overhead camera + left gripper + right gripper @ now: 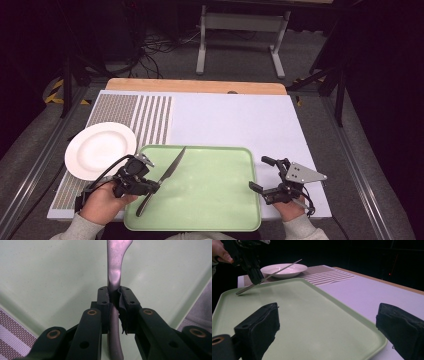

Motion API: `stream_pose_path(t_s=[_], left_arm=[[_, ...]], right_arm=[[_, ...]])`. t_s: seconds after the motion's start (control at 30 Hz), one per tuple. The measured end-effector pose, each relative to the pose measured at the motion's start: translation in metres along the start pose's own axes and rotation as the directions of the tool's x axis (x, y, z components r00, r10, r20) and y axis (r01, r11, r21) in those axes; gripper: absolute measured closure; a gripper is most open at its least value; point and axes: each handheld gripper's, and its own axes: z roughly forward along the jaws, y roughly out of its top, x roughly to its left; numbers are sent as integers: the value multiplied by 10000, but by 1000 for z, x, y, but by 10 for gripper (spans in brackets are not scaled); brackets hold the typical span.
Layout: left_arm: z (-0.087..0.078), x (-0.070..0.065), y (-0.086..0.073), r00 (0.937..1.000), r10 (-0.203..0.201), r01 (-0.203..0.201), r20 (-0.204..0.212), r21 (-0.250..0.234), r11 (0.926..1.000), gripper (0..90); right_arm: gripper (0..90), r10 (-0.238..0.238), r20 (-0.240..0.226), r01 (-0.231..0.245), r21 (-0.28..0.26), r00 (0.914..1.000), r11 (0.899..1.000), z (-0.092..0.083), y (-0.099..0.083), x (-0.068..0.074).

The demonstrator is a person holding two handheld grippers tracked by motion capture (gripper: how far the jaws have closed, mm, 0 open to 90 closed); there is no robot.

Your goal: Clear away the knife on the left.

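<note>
High view first, biggest stuff down to smallest: the white table mat [225,120] carries the green tray [210,200] right in front of me, and the white plate [100,149] sits off the tray's far-left corner, just beside it, on the striped part of the mat

So where am I with this? My read is I'm somewhere in the middle. The knife [165,177] is already picked up and gripped, so the grab is done. What's left, I'd guess, is setting it down properly, whether that ends up on the tray or over by the plate I honestly can't say from here. In the right gripper view the knife [268,277] hangs tilted over the tray [307,315], handle end low near the tray's surface and the serrated blade tip pointing up toward the plate [284,270]. Can't tell if the low end actually touches the tray

My left gripper [150,186] is pinching the knife handle, and the left gripper view shows it clearly: both pads are pressed onto the handle [114,285], which runs straight up between them, blade end away from me

My right gripper [265,175] is just parked past the tray's right edge, jaws spread wide, nothing between them
</note>
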Motion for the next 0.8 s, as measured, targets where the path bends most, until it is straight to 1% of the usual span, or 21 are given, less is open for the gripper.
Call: stream_pose_path(t_s=[0.03, 0.07, 0.17, 0.3, 0.37, 0.4, 0.53, 0.57, 0.6, 0.63, 0.67, 0.7, 0.73, 0.77, 0.8], left_arm=[[1, 0, 0, 10000, -27, 27, 40, 28, 10000, 800], [1, 0, 0, 10000, -20, 21, -57, 98, 9999, 799], [3, 0, 0, 9999, -84, 86, -99, 194, 9998, 799], [4, 0, 1, 9998, -176, 178, -93, 218, 9996, 799], [5, 1, 1, 9997, -168, 173, -162, 280, 9995, 799], [6, 0, 1, 9996, -263, 267, -119, 297, 9992, 799], [10, 0, 2, 9994, -311, 317, -133, 498, 9983, 798], [11, 1, 2, 9994, -314, 321, -144, 495, 9983, 798], [12, 2, 2, 9993, -361, 365, -69, 532, 9979, 798], [12, 2, 2, 9992, -388, 395, -122, 562, 9976, 798], [13, 2, 2, 9993, -373, 378, -103, 564, 9977, 798], [13, 2, 2, 9989, -452, 457, -103, 614, 9971, 798], [14, 3, 3, 9991, -411, 414, -58, 604, 9973, 797], [15, 3, 3, 9991, -408, 414, -106, 617, 9972, 797], [16, 3, 3, 9989, -470, 475, -89, 643, 9968, 797]], right_arm=[[55, -7, 9, 7, 4, 10000, 10000, 0, 0, 0], [55, -1, -1, 1, -4, 10000, 10000, 0, 0, 0], [55, -6, -2, 6, -5, 10000, 10000, 0, 0, 0], [55, 2, 7, -2, 15, 10000, 10000, 0, 0, 0], [55, -10, 4, 10, 15, 10000, 10000, 0, 0, 0], [55, -7, 3, 7, 15, 10000, 10000, 0, 0, 0], [55, -4, -3, 4, 15, 10000, 10000, 0, 0, 0], [55, 3, -17, -3, 5, 10000, 10000, 0, 0, 0], [55, 2, -7, -2, 20, 10000, 10000, 0, 0, 0], [55, 5, -3, -5, 21, 10000, 10000, 0, 0, 0], [55, 9, 9, -9, 25, 10000, 10000, 0, 0, 0], [55, 9, 12, -9, 19, 10000, 10000, 0, 0, 0], [55, 4, 15, -4, 20, 10000, 10000, 0, -1, 0], [55, 19, 19, -19, 30, 10000, 10000, 0, -1, 0], [55, 24, 12, -24, 32, 10000, 10000, 0, -1, 0]])
